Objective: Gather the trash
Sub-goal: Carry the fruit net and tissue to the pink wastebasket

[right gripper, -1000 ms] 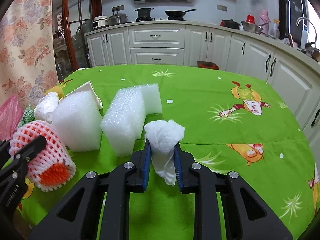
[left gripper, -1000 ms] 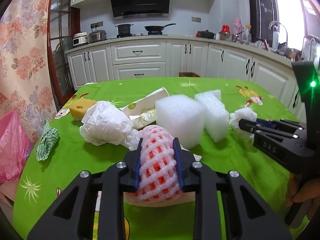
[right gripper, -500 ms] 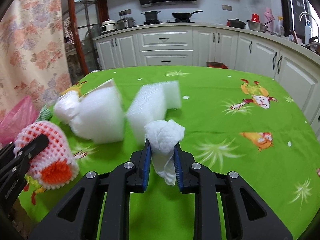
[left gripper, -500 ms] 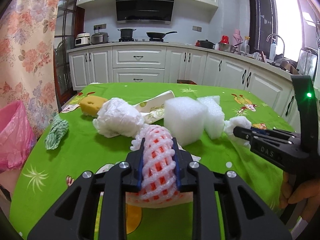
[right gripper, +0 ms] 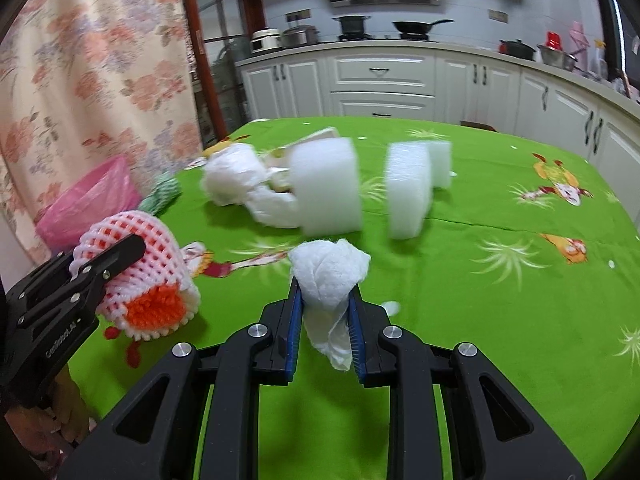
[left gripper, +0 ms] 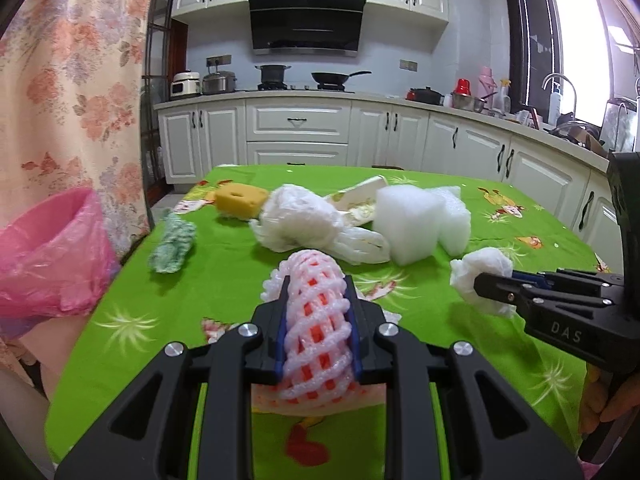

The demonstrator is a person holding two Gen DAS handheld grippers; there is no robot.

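Left wrist view: the green bench (left gripper: 224,280) holds foam blocks (left gripper: 408,224) and a plastic bag (left gripper: 300,220). A pink bin bag (left gripper: 52,256) sits beside it. The left gripper (left gripper: 318,320) fingers squeeze a pink foam net (left gripper: 316,304). The right gripper (right gripper: 325,320) fingers pinch a white tissue (right gripper: 326,276).

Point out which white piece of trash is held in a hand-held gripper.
The crumpled white tissue wad, pinched by the right hand-held gripper. The white plastic bag and foam blocks lie loose on the table.
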